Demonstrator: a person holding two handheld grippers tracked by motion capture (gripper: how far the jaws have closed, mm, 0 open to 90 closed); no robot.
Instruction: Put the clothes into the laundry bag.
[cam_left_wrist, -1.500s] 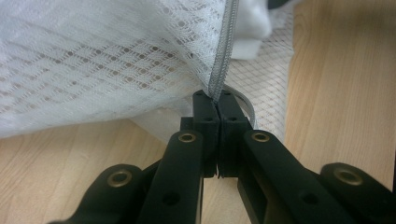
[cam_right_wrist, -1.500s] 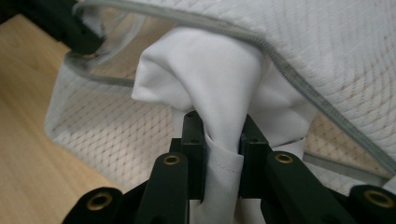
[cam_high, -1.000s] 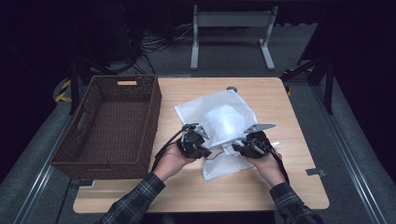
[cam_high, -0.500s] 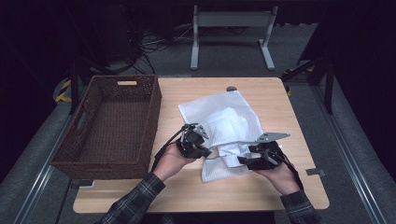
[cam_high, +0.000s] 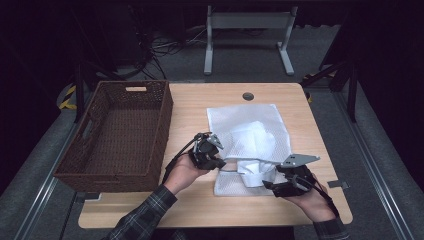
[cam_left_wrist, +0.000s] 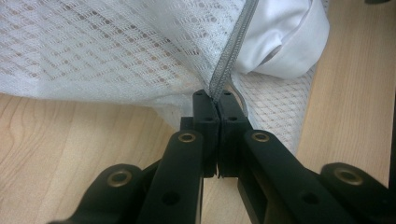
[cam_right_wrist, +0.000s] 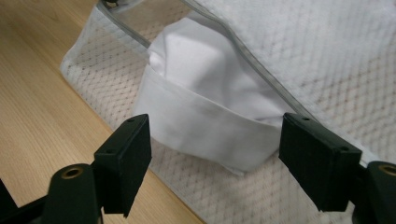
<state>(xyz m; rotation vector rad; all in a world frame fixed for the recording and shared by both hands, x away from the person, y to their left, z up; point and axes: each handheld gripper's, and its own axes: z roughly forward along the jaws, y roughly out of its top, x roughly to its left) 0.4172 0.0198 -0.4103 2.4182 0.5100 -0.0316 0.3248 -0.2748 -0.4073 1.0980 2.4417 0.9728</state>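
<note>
At the left of the counter (cam_high: 195, 107) stands a wicker basket (cam_high: 120, 135); just to its right, the left gripper (cam_left_wrist: 212, 100) has its fingers clenched on the grey zipper edge (cam_left_wrist: 231, 56) of the white mesh bag (cam_high: 255, 145), which lies flat on the middle of the counter. A white cloth (cam_right_wrist: 205, 93) sticks out of the bag's open mouth. At the right, the right gripper (cam_right_wrist: 215, 140) has just been opening its fingers; they are released, with the cloth between them but not pressed.
</note>
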